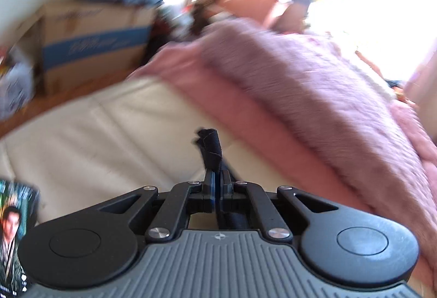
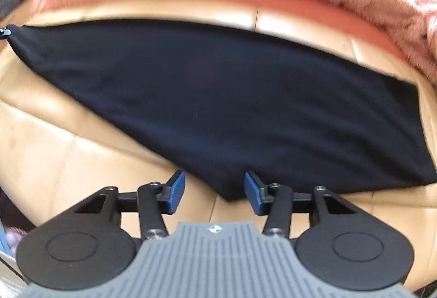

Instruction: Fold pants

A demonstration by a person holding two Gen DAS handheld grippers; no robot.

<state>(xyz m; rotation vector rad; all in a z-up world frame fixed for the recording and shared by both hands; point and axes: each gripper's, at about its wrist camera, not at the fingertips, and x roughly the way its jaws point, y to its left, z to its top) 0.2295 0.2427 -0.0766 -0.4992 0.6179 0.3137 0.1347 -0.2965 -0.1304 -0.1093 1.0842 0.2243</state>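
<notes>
Pants [image 2: 232,106] lie spread flat on my tan sofa cushion [image 2: 54,147]. My right tool [image 2: 214,188] hovers with jaws apart at their near edge; my left tool [image 1: 217,180] is clamped on a black corner, with only its view showing a cardboard box [image 1: 92,44] past the pink blanket [image 1: 300,96].

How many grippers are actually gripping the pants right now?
1. The left gripper is shut on a bunched corner of the black pants. The right gripper is open, its fingers straddling the near edge.
</notes>
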